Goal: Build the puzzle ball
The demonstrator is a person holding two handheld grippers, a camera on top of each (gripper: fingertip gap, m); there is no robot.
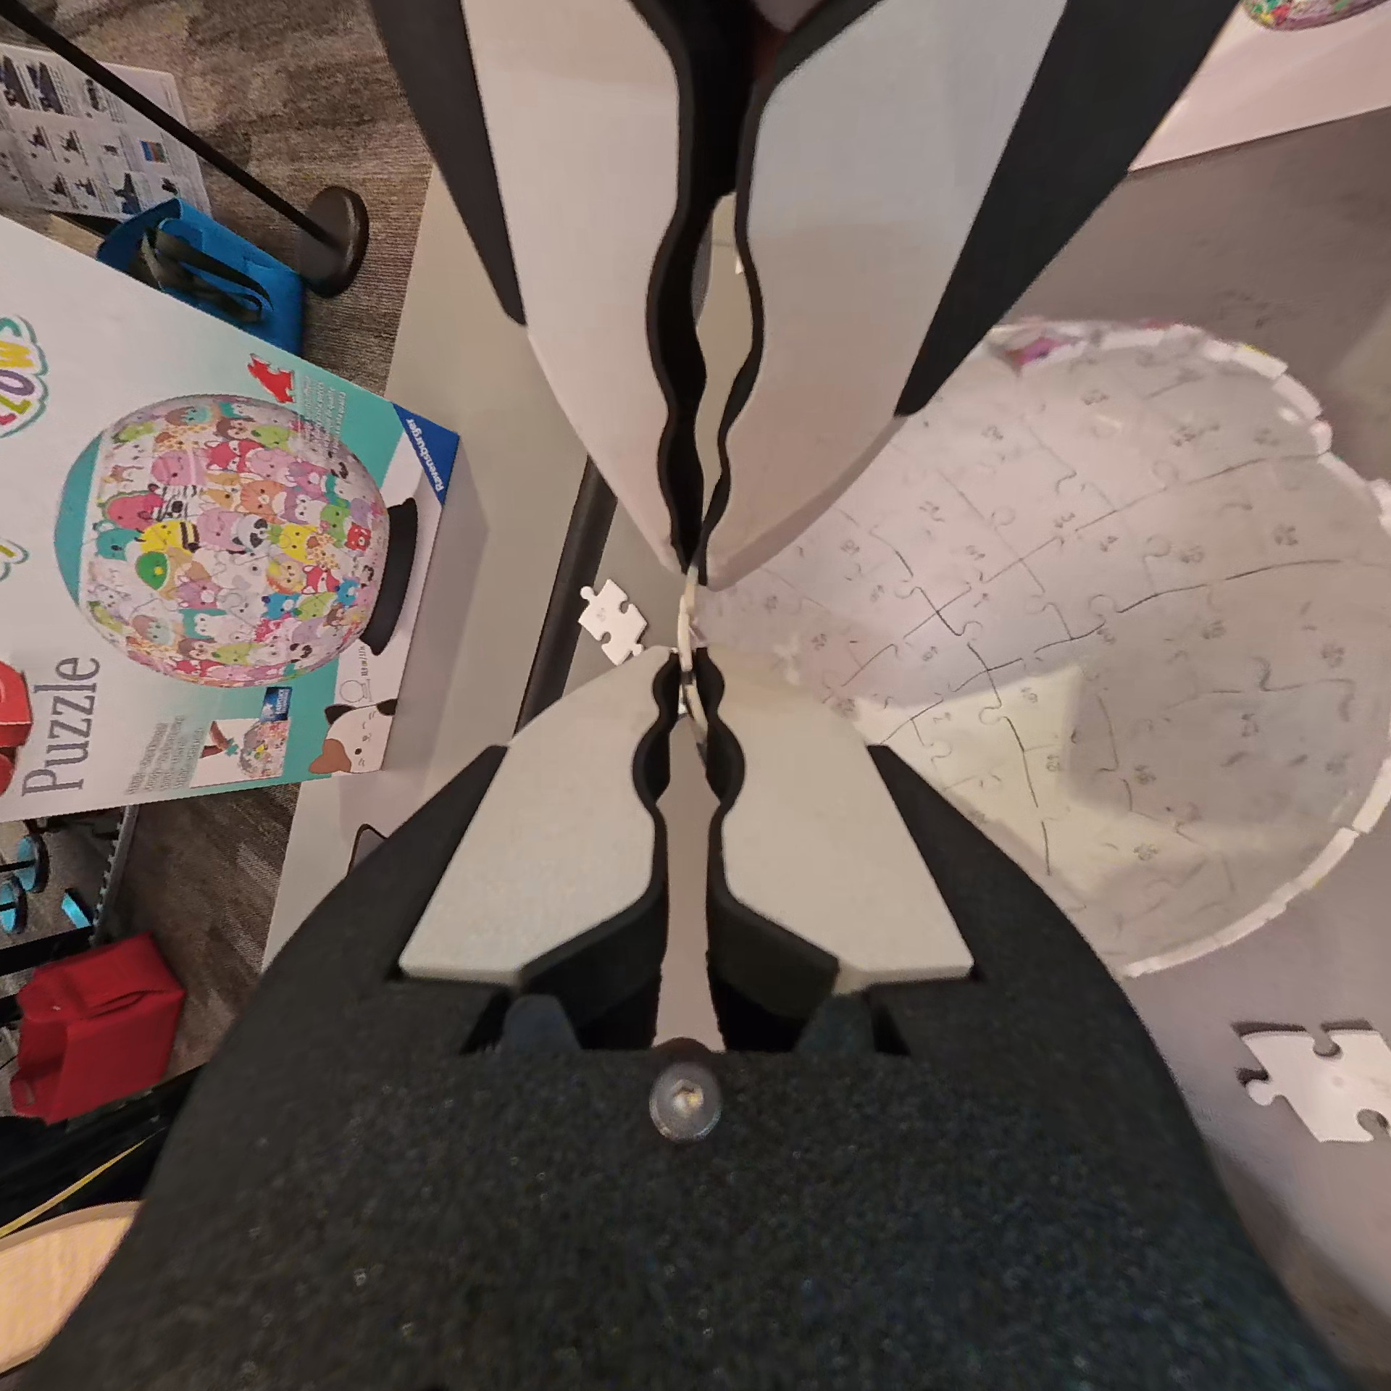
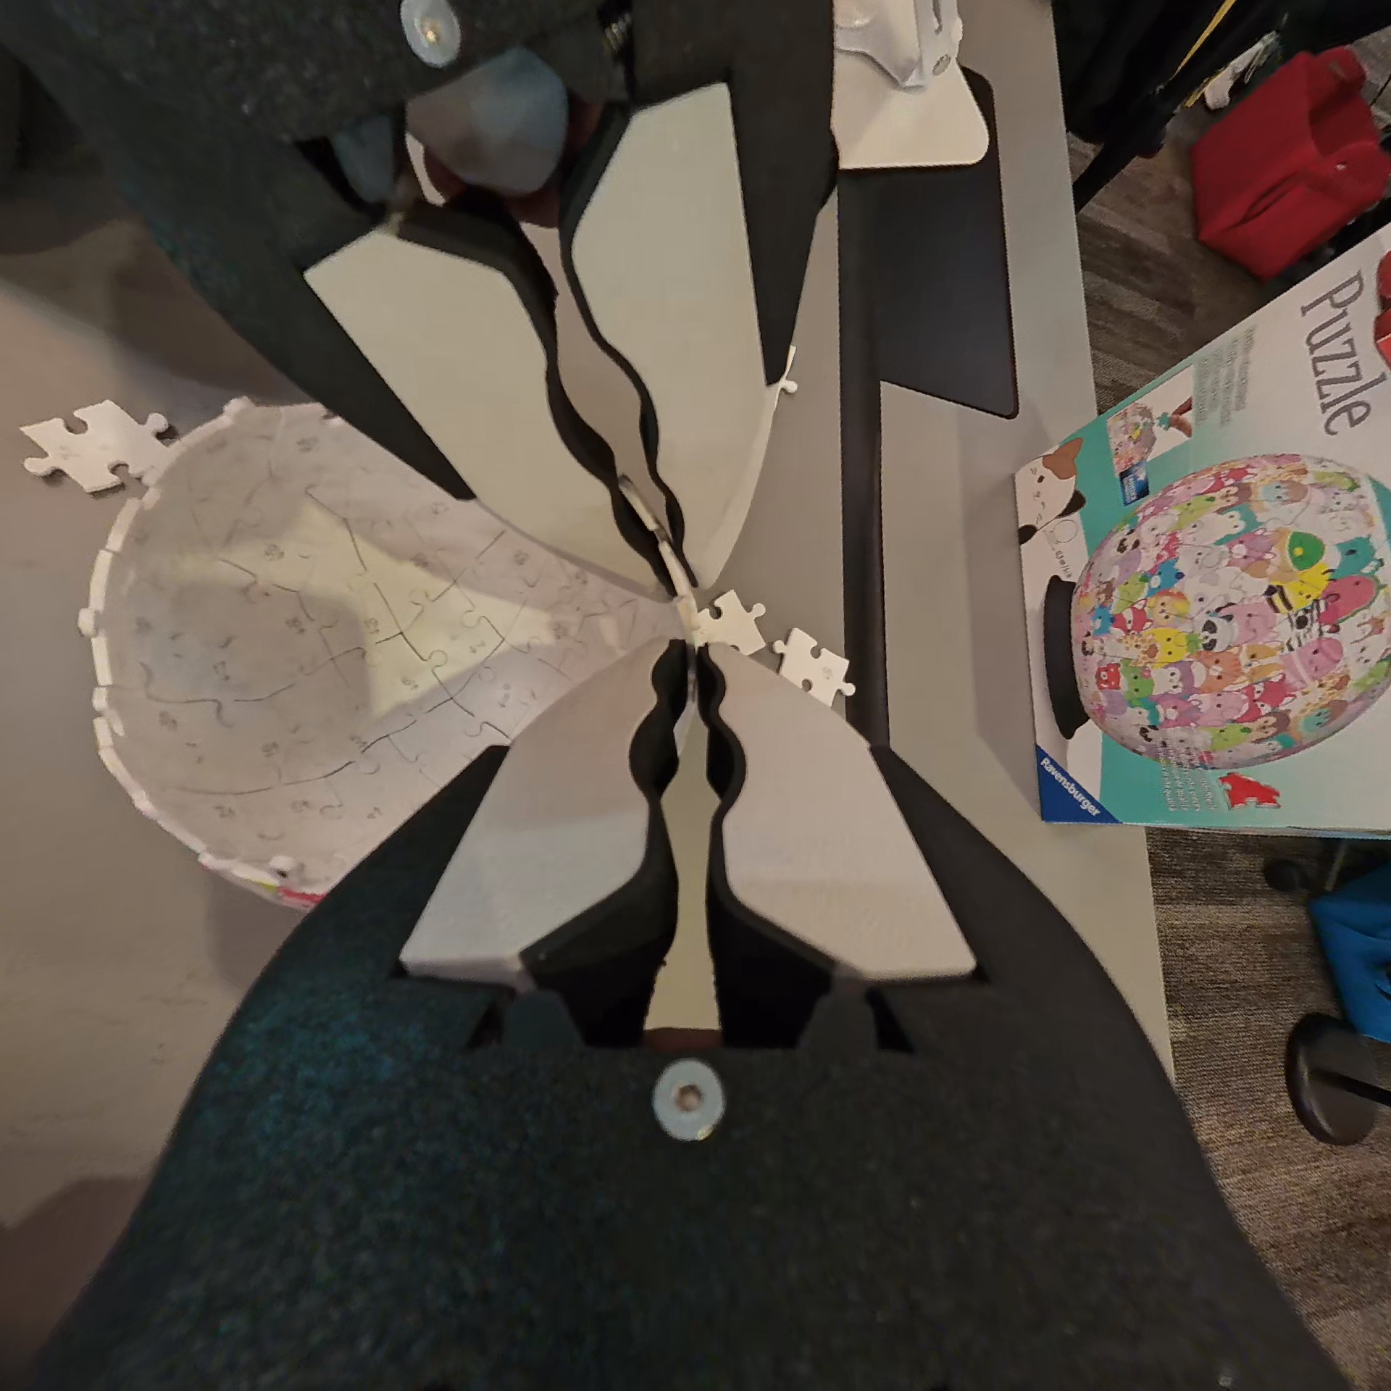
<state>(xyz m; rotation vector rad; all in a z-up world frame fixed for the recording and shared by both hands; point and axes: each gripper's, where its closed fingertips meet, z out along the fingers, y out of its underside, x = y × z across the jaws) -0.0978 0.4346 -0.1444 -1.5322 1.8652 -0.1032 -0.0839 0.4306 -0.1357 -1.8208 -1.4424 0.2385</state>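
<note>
Looking along my left gripper, I see its two fingers pinched on the thin white edge of a puzzle piece, with my right gripper coming in from the top of the view, its tips meeting mine on that same piece. Just to the right, the half-built puzzle ball sits on the grey table as an open bowl: I see its white inside, curved pieces locked together, faint numbers on their backs, a jagged knobbed rim, and a sliver of pink print at the far edge. One loose white piece lies just left of the fingertips, another near the bowl at lower right. The puzzle box, showing a colourful finished ball, lies at the table's left edge. From the right wrist view, my right gripper is likewise clenched on the edge-on piece, and the left gripper reaches in from above, holding it too. The bowl-shaped ball lies to the left, touching or just beside the held piece; I cannot tell which. Two loose pieces lie just right of the tips, one more beyond the bowl's rim, and the box lies at the right.
</note>
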